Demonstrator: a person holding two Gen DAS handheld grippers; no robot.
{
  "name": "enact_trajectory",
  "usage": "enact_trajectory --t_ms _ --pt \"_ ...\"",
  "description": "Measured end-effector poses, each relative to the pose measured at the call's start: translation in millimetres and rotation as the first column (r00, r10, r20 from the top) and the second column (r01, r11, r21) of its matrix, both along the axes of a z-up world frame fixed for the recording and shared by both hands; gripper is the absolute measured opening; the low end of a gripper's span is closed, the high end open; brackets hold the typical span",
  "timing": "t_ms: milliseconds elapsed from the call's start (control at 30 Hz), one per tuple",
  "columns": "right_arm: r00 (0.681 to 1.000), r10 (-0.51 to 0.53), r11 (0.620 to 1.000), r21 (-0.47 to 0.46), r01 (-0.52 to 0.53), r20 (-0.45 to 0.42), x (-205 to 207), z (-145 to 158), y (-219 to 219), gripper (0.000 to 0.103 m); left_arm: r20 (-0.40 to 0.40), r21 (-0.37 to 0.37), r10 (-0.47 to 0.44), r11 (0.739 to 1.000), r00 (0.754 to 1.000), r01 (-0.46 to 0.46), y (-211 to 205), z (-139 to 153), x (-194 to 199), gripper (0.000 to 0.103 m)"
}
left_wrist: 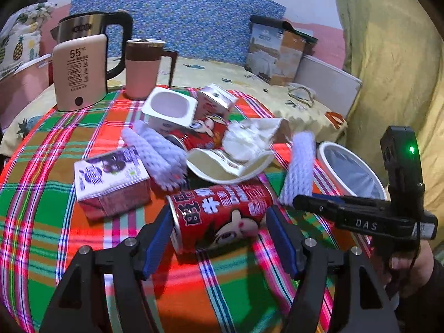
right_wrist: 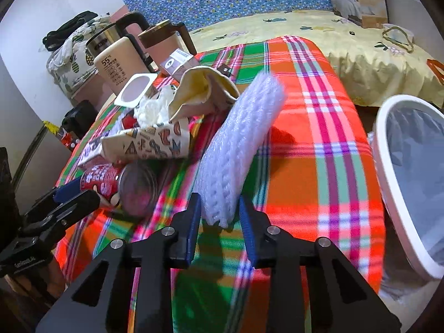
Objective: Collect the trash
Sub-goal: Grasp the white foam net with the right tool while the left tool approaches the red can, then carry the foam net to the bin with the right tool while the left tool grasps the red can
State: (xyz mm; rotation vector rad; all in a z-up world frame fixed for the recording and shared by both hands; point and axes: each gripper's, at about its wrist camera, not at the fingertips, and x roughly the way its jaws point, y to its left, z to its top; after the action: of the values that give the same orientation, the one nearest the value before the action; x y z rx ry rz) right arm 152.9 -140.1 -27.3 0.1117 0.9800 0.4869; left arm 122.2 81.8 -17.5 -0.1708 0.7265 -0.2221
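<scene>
STEP: picking up trash; right gripper (right_wrist: 220,216) pinching near end of white foam fruit net (right_wrist: 238,144) on plaid tablecloth (right_wrist: 319,144) | left gripper (left_wrist: 219,238) wide, straddling red can (left_wrist: 219,213), not clamped | NEXT: likely lift net right to white bin (right_wrist: 388,183); close on can

A lived-in bedroom at home, with a small table set beside the bed.

At the far side lies a bed under a yellow fruit-printed sheet (left_wrist: 222,75) with a blue floral padded headboard (left_wrist: 177,14); nearer, a bright orange-green plaid tablecloth (left_wrist: 50,194) carries a steel electric kettle with black handle (left_wrist: 83,27), and a pineapple-print pillow (left_wrist: 19,41) sits far left.
</scene>
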Motion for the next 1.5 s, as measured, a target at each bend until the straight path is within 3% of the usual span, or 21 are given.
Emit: enact_trajectory --t_ms 133,300,533,867,1100,1167,1233,1500 --pt "1.0 -0.006 1.0 0.011 0.007 -0.017 -3 -2 -6 0.021 0.005 0.017 -0.08 0.997 0.997 0.08 -14 2 -11 0.07" --pt "1.0 -0.024 1.0 0.012 0.025 -0.016 -7 2 -15 0.019 0.021 0.043 -0.135 0.99 0.991 0.134 -26 7 -19 0.07" --pt "0.999 -0.033 0.999 0.019 0.034 -0.014 -14 2 -24 0.017 0.082 0.083 -0.086 0.993 0.993 0.079 -17 15 -14 0.07" --pt "0.999 -0.046 0.998 0.029 0.047 -0.019 -19 3 -34 0.016 0.033 0.156 -0.2 0.969 0.979 0.192 -38 -1 5 0.07" --pt "0.998 -0.052 0.998 0.035 0.053 -0.022 -23 1 -38 0.016 0.023 0.136 -0.159 0.979 0.987 0.154 -46 -4 -10 0.07" --pt "0.998 -0.053 0.998 0.038 0.054 -0.02 -25 2 -40 0.016 0.02 0.119 -0.134 0.984 0.991 0.131 -48 -3 -12 0.066" --pt "0.998 -0.055 0.998 0.04 0.055 -0.016 -27 3 -41 0.016 0.012 0.106 -0.104 0.989 0.994 0.103 -51 -5 -13 0.055" --pt "0.998 -0.066 0.997 0.051 0.066 0.004 -36 9 -51 0.016 -0.009 0.058 -0.003 0.998 1.0 0.004 -61 -6 -14 0.054"
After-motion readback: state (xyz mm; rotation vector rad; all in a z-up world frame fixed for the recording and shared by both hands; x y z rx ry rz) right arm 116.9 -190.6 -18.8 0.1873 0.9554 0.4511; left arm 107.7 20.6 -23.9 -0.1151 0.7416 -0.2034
